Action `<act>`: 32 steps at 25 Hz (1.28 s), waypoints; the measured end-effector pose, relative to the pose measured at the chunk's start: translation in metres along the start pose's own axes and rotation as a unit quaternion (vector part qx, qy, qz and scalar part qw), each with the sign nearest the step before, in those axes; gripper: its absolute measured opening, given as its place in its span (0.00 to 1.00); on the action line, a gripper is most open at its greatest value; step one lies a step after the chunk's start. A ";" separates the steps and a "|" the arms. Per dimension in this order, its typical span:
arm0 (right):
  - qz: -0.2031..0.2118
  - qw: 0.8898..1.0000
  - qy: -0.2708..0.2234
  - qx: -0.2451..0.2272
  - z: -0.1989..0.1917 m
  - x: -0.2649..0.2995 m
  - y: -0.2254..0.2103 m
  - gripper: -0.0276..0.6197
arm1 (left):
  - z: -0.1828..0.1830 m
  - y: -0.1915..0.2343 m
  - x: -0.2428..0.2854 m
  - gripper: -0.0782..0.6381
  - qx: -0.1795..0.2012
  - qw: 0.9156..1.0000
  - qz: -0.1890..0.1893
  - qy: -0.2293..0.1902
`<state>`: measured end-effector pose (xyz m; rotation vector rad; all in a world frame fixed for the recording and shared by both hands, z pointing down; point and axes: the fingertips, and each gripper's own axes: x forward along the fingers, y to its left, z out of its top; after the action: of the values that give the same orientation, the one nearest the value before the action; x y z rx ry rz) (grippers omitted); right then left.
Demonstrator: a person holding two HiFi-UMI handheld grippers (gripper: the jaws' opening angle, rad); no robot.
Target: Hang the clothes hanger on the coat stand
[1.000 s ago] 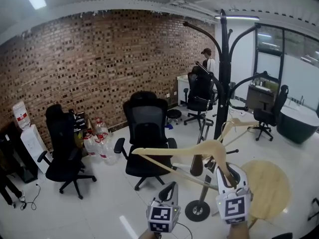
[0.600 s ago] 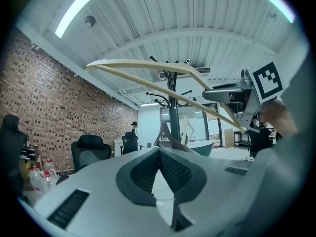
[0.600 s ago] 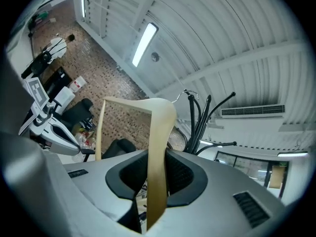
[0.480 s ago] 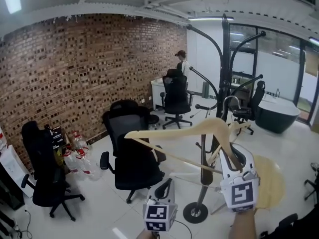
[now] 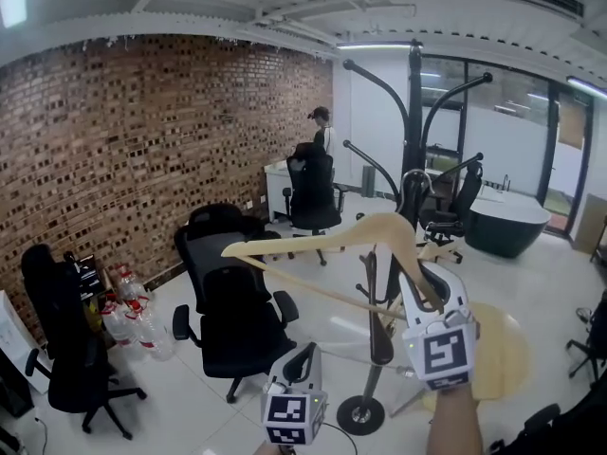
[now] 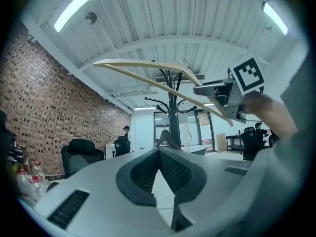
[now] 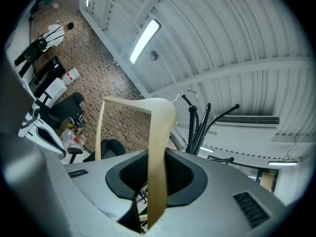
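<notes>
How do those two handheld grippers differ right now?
The right gripper has its fingers clamped on the wooden hanger; the left gripper has its fingers shut on nothing. The right gripper is held higher, the left lower. Both carry a square-marker cube and face the coat stand.

1. The hanger's [image 5: 303, 239] near end disappears between the jaws of the right gripper [image 5: 424, 290]. In the right gripper view it runs off the bottom edge.
2. Just ahead of that gripper, the hook [image 5: 414, 180] overlaps the coat stand [image 5: 414, 102]. Whether they touch cannot be told.
3. The hand [image 5: 457, 423] behind the right gripper is cut off by the bottom edge.
4. The left gripper [image 5: 305, 351] is cut off there too.
5. The right gripper covers part of the round table [image 5: 507, 349] beyond it.
6. Far ahead, a small person [image 5: 321, 129] stands half hidden behind a chair [image 5: 311, 183].
</notes>
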<state>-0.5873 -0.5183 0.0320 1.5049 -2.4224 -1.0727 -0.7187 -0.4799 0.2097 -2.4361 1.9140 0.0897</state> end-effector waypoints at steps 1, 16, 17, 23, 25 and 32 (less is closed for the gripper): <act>0.001 1.000 0.000 0.002 -0.002 -0.003 -0.014 0.16 | 0.005 -0.013 0.004 0.13 -0.002 1.000 0.000 -0.002; -0.006 0.998 0.057 0.009 -0.088 0.035 -0.046 0.16 | -0.029 -0.040 0.048 0.13 -0.006 1.000 -0.005 0.022; -0.010 0.998 0.061 0.007 -0.095 0.038 -0.048 0.16 | -0.033 -0.039 0.050 0.13 -0.006 1.000 -0.004 0.027; -0.037 0.996 0.075 -0.010 -0.121 0.058 -0.051 0.17 | -0.048 -0.029 0.061 0.13 -0.005 0.999 -0.005 0.040; -0.046 0.995 0.083 -0.017 -0.129 0.060 -0.056 0.17 | -0.050 -0.032 0.064 0.13 -0.002 0.999 -0.007 0.044; -0.054 0.993 0.098 -0.029 -0.172 0.030 -0.055 0.29 | -0.073 -0.067 0.054 0.13 0.002 0.999 -0.016 0.040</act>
<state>-0.4890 -0.6459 0.1193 1.6529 -2.1852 -0.9532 -0.6398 -0.5214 0.2782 -2.5042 1.9020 -0.0140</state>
